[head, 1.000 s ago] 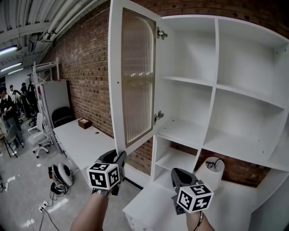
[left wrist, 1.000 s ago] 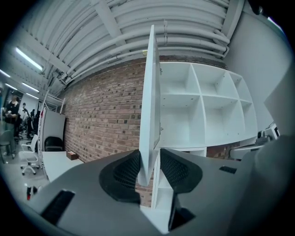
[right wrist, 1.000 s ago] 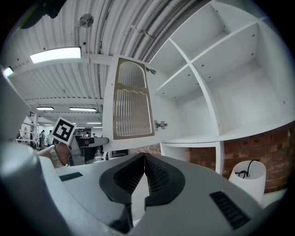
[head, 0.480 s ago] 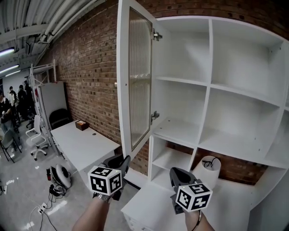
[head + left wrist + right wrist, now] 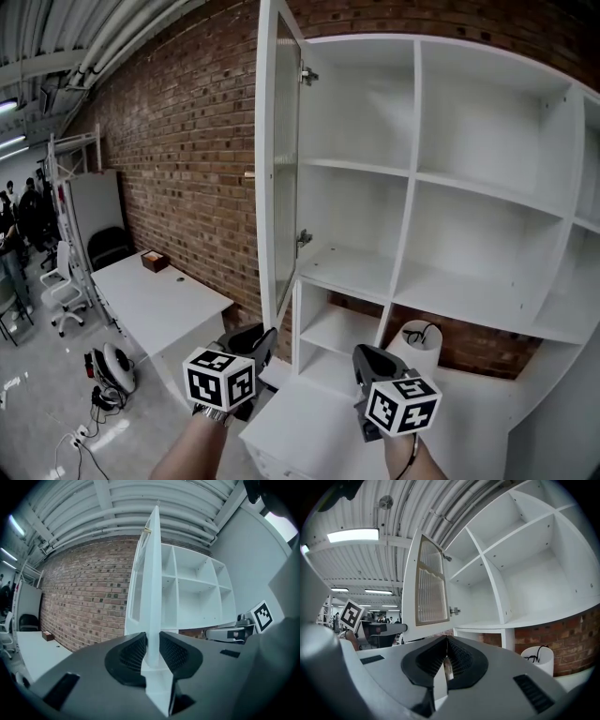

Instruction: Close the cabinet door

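Observation:
The white cabinet door (image 5: 281, 169) with its ribbed glass panel stands open, nearly edge-on in the head view, hinged to the white shelf cabinet (image 5: 412, 178). My left gripper (image 5: 258, 336) reaches to the door's lower outer corner. In the left gripper view the door (image 5: 152, 573) rises edge-on, and the left gripper (image 5: 152, 644) has just been closing, its pads now pressing on the door's bottom edge. My right gripper (image 5: 366, 354) hovers to the right, in front of the lower shelves. The right gripper (image 5: 446, 641) is shut with nothing in it, and the door (image 5: 429, 585) is apart from it on the left.
A white pot with a black cable (image 5: 415, 345) stands on the low cabinet top (image 5: 309, 412). A white desk (image 5: 159, 295) runs along the brick wall (image 5: 178, 141) at left. A cable reel (image 5: 108, 366) lies on the floor; chairs and people are far left.
The door has swung toward the cabinet and now shows almost edge-on. My left gripper moved right with it. The right gripper shifted only slightly.

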`<state>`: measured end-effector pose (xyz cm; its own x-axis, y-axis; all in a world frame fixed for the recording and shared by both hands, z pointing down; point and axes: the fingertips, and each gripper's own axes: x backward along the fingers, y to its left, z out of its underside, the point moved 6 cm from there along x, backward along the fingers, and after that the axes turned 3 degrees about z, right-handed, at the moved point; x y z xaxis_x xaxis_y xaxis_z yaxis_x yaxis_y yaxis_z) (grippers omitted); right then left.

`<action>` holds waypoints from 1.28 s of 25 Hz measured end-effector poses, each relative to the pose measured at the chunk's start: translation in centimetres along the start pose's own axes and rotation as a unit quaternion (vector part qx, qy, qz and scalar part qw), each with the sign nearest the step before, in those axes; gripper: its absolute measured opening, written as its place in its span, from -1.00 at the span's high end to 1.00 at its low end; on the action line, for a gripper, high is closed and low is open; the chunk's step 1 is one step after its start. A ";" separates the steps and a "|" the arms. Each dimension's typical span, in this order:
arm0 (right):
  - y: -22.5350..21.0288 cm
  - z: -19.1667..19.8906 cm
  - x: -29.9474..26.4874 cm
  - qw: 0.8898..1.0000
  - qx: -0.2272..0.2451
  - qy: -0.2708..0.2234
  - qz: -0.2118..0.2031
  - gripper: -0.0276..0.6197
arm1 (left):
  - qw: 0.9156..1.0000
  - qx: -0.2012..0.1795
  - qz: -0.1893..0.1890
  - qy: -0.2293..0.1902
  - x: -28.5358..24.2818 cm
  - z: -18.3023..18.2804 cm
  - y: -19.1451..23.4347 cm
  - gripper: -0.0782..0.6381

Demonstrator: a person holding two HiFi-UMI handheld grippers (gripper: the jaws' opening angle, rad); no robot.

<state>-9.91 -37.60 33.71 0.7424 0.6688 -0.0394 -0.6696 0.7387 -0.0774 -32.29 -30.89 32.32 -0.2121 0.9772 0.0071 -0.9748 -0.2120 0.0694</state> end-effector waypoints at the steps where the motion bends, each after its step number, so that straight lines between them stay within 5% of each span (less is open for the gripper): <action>1: -0.2 0.0 0.2 1.000 0.001 0.000 0.002 0.83 | 1.000 0.000 0.006 0.000 -0.2 0.0 -0.3 0.54; 17: -5.2 -1.0 4.0 0.998 0.009 -0.006 0.059 0.83 | 0.995 0.016 0.103 0.003 -7.0 0.5 -7.2 0.46; 32: -10.8 -2.4 4.9 0.994 0.011 -0.006 0.113 0.83 | 0.991 0.020 0.133 0.009 -14.9 0.0 -10.0 0.58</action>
<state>0.97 -42.48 31.91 0.5734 0.8182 -0.0419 -0.8191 0.5717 -0.0471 -19.36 -43.32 31.48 -0.4628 0.8864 0.0137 -0.8807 -0.4615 0.1069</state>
